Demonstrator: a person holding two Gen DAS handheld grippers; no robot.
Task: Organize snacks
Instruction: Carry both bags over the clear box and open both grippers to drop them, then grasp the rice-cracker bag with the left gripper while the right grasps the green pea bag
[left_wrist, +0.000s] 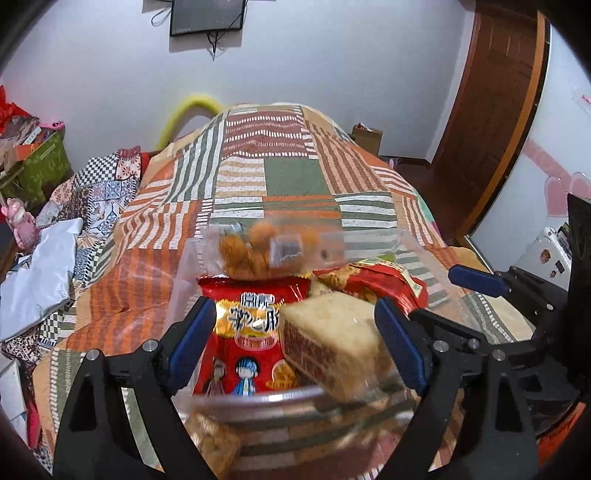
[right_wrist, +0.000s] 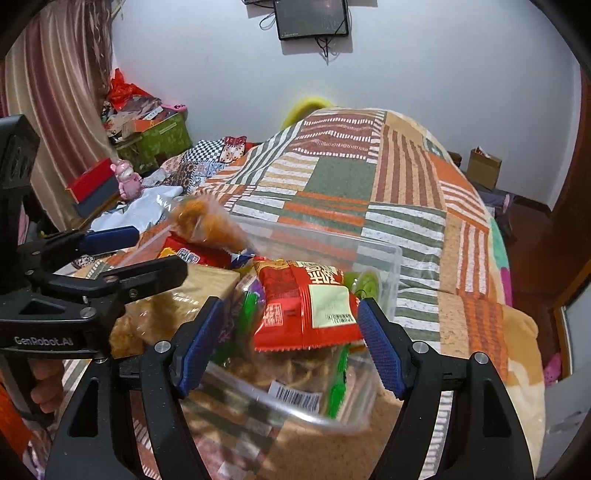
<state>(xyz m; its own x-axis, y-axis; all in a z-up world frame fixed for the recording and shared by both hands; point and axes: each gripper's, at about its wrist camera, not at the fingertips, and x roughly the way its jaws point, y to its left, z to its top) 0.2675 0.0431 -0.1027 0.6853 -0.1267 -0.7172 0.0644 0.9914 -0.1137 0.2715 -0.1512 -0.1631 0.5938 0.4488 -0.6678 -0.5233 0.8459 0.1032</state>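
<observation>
Bed (left_wrist: 284, 177) with striped patchwork quilt carries a clear plastic box (right_wrist: 384, 258), near end. Snack packs inside: red pack (right_wrist: 310, 306), wafer block (left_wrist: 332, 339), bag of orange puffs (left_wrist: 255, 251). Left tool (left_wrist: 295, 343) and right tool (right_wrist: 291, 347) both spread wide over the box, gripping nothing. White wall far, monitor (right_wrist: 312, 16) mounted; wooden door (left_wrist: 491, 92) right.

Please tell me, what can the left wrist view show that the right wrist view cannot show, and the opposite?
Only the left wrist view shows the red packet with cartoon children and the wooden door. Only the right wrist view shows the barcode label, the green wrapper and the striped curtain. Both show the clear plastic box, the bag of orange snacks, the patchwork bedspread and the wall screen.
</observation>
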